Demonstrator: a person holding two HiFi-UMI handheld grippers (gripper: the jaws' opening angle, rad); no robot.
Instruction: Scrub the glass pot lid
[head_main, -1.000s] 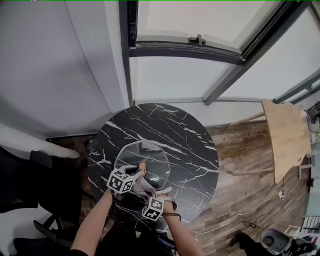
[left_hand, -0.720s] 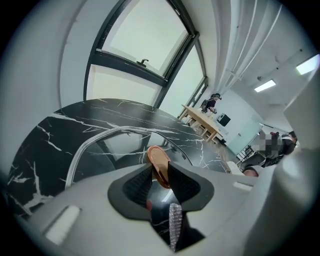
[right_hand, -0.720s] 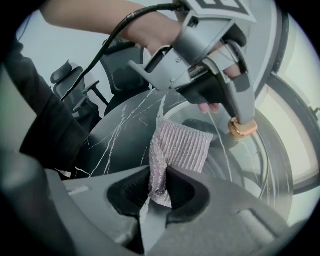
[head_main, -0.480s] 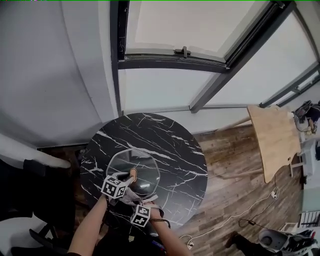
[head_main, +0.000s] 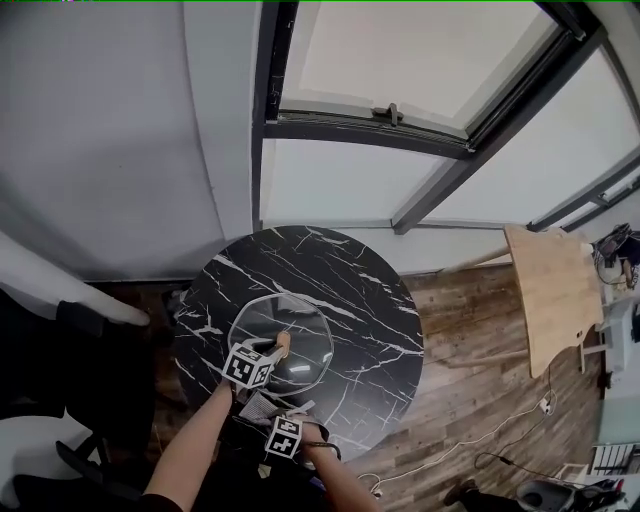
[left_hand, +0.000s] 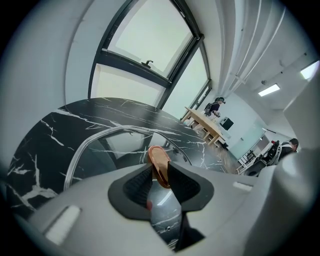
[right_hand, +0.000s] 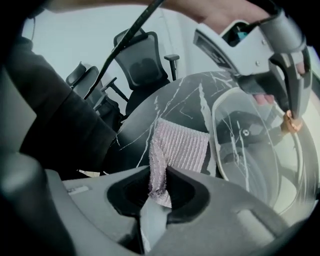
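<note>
A glass pot lid (head_main: 285, 340) with a metal rim rests on the round black marble table (head_main: 350, 290), tilted up at its near side. My left gripper (head_main: 275, 352) is shut on the lid's brown wooden handle (left_hand: 159, 165), which also shows in the right gripper view as the handle (right_hand: 290, 122). My right gripper (head_main: 268, 410) is shut on a pinkish-grey ribbed cloth (right_hand: 177, 150) that hangs over the table's near edge, just left of the lid (right_hand: 250, 150). The cloth's far edge reaches the lid's rim.
Black office chairs (right_hand: 142, 65) stand beside the table. A wooden table (head_main: 555, 290) stands at the right on the wood floor. Large windows (head_main: 400, 70) rise behind the marble table. A cable (head_main: 480, 430) lies on the floor.
The head view has shifted about. My right gripper with the cloth has dropped back toward the table's near edge. My left gripper stays shut on the lid's handle.
</note>
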